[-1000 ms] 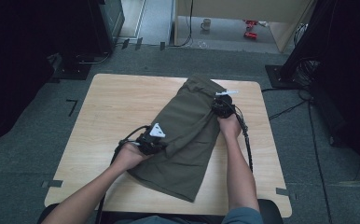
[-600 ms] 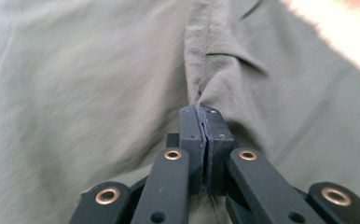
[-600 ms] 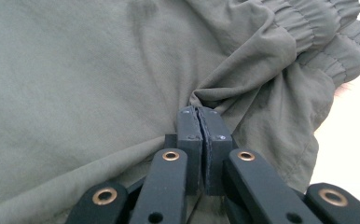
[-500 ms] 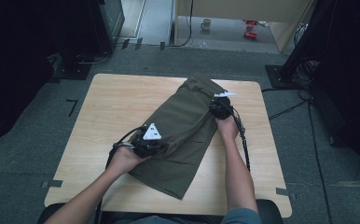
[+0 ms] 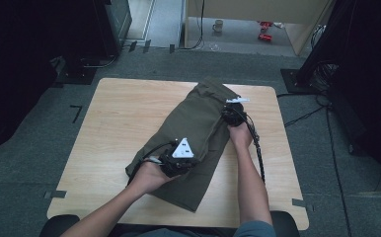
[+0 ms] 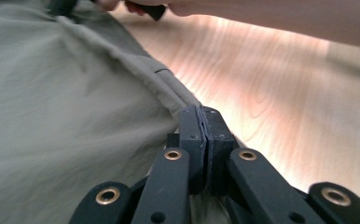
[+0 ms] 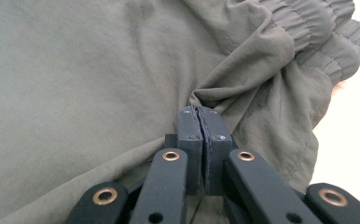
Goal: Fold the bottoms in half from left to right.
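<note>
An olive-green garment [image 5: 198, 133] with an elastic waistband [image 7: 318, 28] lies slantwise on the wooden table [image 5: 124, 118]. My left gripper [image 5: 191, 150] is over the garment's lower half, shut on a hemmed edge of the cloth [image 6: 169, 88], which it holds lifted. In the left gripper view its jaws [image 6: 200, 112] pinch that edge, with bare table [image 6: 280, 93] to the right. My right gripper [image 5: 227, 113] is at the garment's right side near the top, shut on a bunched fold [image 7: 215, 100] below the waistband.
The table's right strip [image 5: 272, 148] beside the garment is bare wood, and a black cable [image 5: 257, 153] runs along my right forearm. Dark racks [image 5: 40, 39] stand left and right of the table. A mug [image 5: 218, 24] and red items [image 5: 264, 29] lie on the far floor.
My left gripper has moved rightward and up with the cloth edge, folding the garment's lower left part over itself. The right gripper has stayed in place.
</note>
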Demonstrator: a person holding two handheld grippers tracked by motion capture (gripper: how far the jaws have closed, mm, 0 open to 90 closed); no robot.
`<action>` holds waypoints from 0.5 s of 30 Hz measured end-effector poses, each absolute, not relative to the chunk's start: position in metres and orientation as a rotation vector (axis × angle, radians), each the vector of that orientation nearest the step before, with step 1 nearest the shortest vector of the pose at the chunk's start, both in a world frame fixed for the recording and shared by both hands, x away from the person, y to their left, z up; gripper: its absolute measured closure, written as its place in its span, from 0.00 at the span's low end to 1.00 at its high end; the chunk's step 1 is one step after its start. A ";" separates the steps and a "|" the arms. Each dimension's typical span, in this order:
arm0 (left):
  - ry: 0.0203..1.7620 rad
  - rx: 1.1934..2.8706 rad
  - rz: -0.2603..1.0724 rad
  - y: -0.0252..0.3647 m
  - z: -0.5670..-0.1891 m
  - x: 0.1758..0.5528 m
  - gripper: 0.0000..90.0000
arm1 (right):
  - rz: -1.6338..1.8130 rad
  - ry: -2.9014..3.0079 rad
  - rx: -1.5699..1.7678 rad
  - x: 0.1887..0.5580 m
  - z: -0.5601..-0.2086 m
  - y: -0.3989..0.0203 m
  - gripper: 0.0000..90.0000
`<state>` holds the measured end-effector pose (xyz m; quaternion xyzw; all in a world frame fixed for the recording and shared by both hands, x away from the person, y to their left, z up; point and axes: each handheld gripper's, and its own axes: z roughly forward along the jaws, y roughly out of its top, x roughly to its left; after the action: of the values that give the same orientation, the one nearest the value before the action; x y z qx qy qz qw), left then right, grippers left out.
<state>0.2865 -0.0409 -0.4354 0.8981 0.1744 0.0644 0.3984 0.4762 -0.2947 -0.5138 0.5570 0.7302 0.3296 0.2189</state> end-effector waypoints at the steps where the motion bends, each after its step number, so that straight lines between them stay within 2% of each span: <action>1: 0.438 2.281 0.149 -0.044 -0.437 0.285 0.99 | 0.912 2.020 1.540 0.476 -0.514 -0.295 0.98; 6: 0.410 2.278 0.063 -0.058 -0.445 0.277 0.97 | 0.916 2.022 1.542 0.476 -0.514 -0.295 0.98; 9: 0.390 2.270 0.006 -0.062 -0.446 0.275 0.90 | 0.911 2.029 1.544 0.477 -0.513 -0.296 0.97; 11: 0.369 2.259 0.012 -0.060 -0.443 0.273 0.86 | 0.919 2.043 1.589 0.478 -0.510 -0.299 0.90; 15: 0.382 2.237 0.052 -0.048 -0.437 0.282 0.84 | 0.961 2.050 1.650 0.476 -0.502 -0.306 0.83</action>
<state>0.2825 -0.0484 -0.4367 0.8933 0.1524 0.0207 0.4222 0.4759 -0.3062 -0.5021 0.5806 0.7212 0.3379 0.1691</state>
